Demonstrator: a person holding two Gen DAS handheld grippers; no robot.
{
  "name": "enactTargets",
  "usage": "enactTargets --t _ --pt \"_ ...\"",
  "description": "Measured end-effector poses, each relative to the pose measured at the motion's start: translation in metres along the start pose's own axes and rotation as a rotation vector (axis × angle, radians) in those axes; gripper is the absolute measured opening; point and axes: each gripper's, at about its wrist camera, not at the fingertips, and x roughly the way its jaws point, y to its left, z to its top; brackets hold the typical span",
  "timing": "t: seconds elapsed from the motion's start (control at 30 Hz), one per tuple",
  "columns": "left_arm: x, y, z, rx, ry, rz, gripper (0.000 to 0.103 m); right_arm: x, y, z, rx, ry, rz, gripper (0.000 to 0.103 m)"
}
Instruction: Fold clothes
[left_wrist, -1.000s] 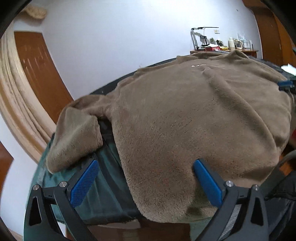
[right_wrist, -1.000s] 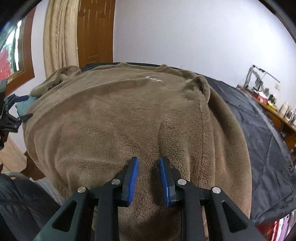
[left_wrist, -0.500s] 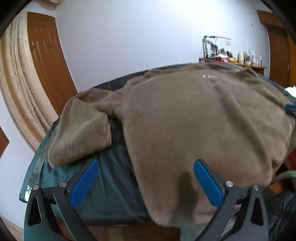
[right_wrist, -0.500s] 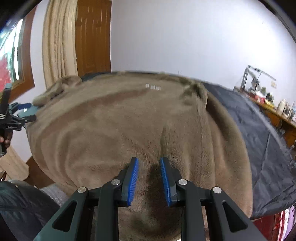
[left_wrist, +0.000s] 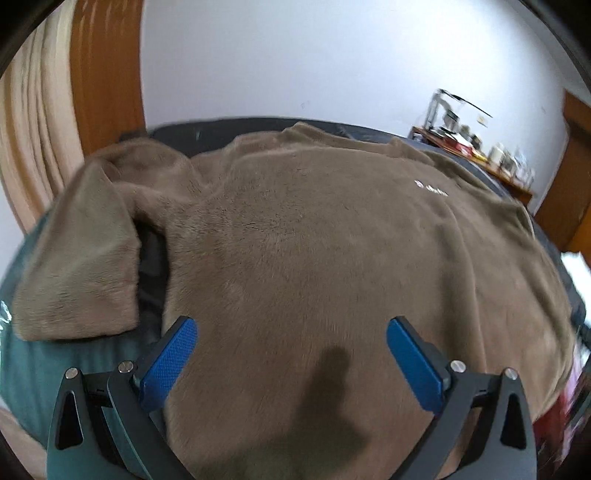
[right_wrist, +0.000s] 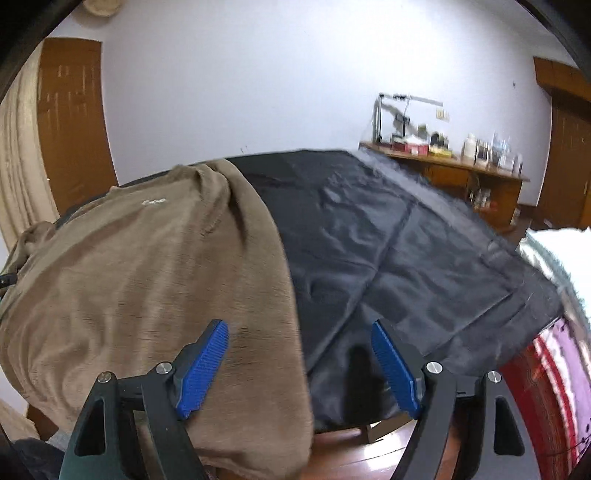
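Note:
A brown fleece sweater (left_wrist: 314, 258) lies spread on a table draped in dark cloth, its hem hanging over the near edge. One sleeve (left_wrist: 77, 266) is folded across at the left. My left gripper (left_wrist: 291, 332) hovers open above the sweater's lower middle, nothing between its blue pads. In the right wrist view the sweater (right_wrist: 147, 288) fills the left half. My right gripper (right_wrist: 299, 332) straddles the sweater's right edge with its jaws opening, and the pads press on nothing.
Dark cloth (right_wrist: 406, 258) covers the table to the right of the sweater. A teal cover (left_wrist: 33, 369) shows at the left. A wooden sideboard (right_wrist: 461, 177) with bottles stands against the far wall. Red and white fabric (right_wrist: 546, 387) lies at the right.
My right gripper let go of the sweater, opened wide and swung right to the garment's edge. My left gripper moved right, from the sweater's left edge to over its middle.

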Motion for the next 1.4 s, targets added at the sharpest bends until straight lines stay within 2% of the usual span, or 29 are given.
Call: enactTargets --t 0.1,0.2,0.27,0.33,0.37,0.4,0.43,0.47,0.5,0.57,0.67,0.8,0.87,0.93,1.03,1.13,1.17,1.2,1.23,1.27,1.4 --pt "0.018 -0.006 0.014 0.01 0.018 0.049 0.103 0.008 0.0 0.005 -0.008 0.002 0.03 0.082" --pt "0.03 -0.016 0.023 0.064 0.026 0.105 0.103 0.015 0.021 0.008 -0.099 0.021 0.07 0.081" --pt "0.037 -0.02 0.028 0.091 0.038 0.107 0.103 0.017 0.036 0.009 -0.16 0.022 0.094 0.073" --pt "0.045 -0.021 0.033 0.099 0.063 0.109 0.103 0.019 0.045 0.011 -0.183 0.021 0.119 0.054" --pt "0.051 -0.02 0.035 0.098 0.079 0.111 0.103 0.02 0.047 0.013 -0.18 0.024 0.135 0.049" --pt "0.057 -0.019 0.037 0.089 0.105 0.117 0.103 0.02 0.047 0.013 -0.178 0.028 0.144 0.039" --pt "0.062 -0.017 0.039 0.079 0.127 0.119 0.103 0.021 0.047 0.014 -0.177 0.032 0.153 0.033" --pt "0.066 -0.016 0.039 0.07 0.145 0.116 0.103 0.021 0.047 0.015 -0.175 0.036 0.161 0.031" --pt "0.069 -0.015 0.04 0.066 0.156 0.108 0.103 0.022 0.047 0.016 -0.174 0.04 0.17 0.024" --pt "0.069 -0.017 0.043 0.077 0.16 0.107 0.103 0.022 0.047 0.018 -0.171 0.047 0.188 0.021" --pt "0.07 -0.018 0.048 0.091 0.165 0.102 0.103 0.023 0.051 0.029 -0.281 0.003 0.054 0.019" --pt "0.077 -0.019 0.056 0.083 0.188 0.091 0.103 0.022 0.041 0.058 -0.326 -0.059 -0.14 0.019" --pt "0.082 -0.018 0.06 0.081 0.192 0.09 0.103 0.023 0.027 0.079 -0.311 -0.086 -0.226 0.019" --pt "0.086 -0.018 0.064 0.077 0.19 0.089 0.103 0.024 0.011 0.092 -0.235 -0.088 -0.203 0.019" --pt "0.092 -0.018 0.069 0.074 0.177 0.089 0.103 0.031 -0.012 0.098 -0.069 -0.061 -0.033 0.02" --pt "0.097 -0.019 0.072 0.077 0.162 0.092 0.103 0.043 -0.023 0.085 0.049 -0.008 0.096 0.027" --pt "0.098 -0.02 0.073 0.083 0.155 0.088 0.103 0.045 -0.022 0.078 0.065 0.013 0.123 0.031" --pt "0.099 -0.02 0.073 0.086 0.152 0.085 0.103 0.046 -0.022 0.071 0.079 0.033 0.15 0.047" --pt "0.1 -0.021 0.074 0.087 0.15 0.081 0.103 0.047 -0.022 0.066 0.085 0.045 0.161 0.07" --pt "0.1 -0.021 0.074 0.089 0.148 0.079 0.103 0.047 -0.022 0.062 0.091 0.046 0.17 0.077" --pt "0.101 -0.021 0.074 0.091 0.139 0.067 0.103 0.044 -0.021 0.052 0.097 0.068 0.212 0.077"
